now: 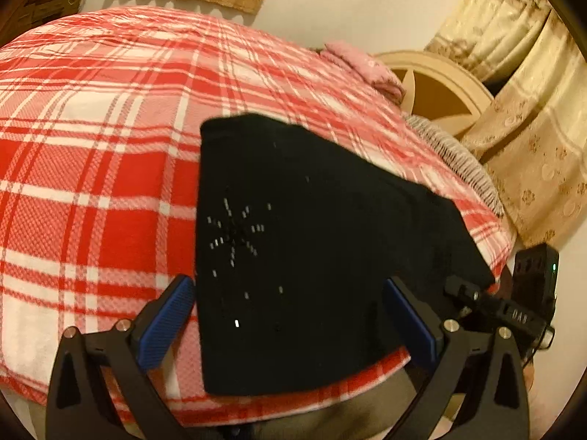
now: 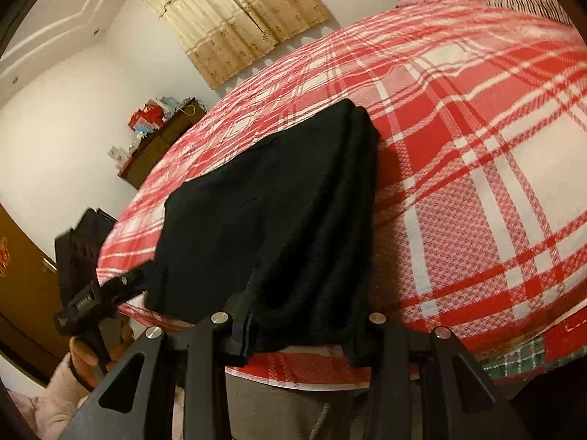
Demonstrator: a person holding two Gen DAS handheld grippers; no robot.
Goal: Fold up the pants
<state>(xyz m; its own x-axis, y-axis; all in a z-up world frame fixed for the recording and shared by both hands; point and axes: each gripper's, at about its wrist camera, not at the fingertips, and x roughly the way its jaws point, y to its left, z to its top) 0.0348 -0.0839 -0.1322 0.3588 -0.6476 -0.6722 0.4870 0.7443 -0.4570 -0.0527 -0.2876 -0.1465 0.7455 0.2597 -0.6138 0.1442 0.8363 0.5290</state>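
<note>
Left tongs (image 1: 290, 319) stand spread and empty astride the near edge of the folded black knit pants (image 1: 293, 242); right tongs (image 2: 301, 337) straddle the near hem, grip undeterminable. Pants lie ahead of both tongs near the edge of the red-and-white plaid blanket (image 1: 91, 183). Judged risk: dragging either tool back could snag the layers, opening the fold or pulling it off the edge.

From my right wrist view, the black pants (image 2: 279, 212) drape over my right gripper (image 2: 299, 344), hiding its fingertips; I cannot tell how the jaws stand. The red plaid blanket (image 2: 458, 154) is cut off at the right edge. In the left wrist view, the right gripper (image 1: 491, 300) is half covered by the pants (image 1: 312, 227), and the bed's near edge is blurred.
</note>
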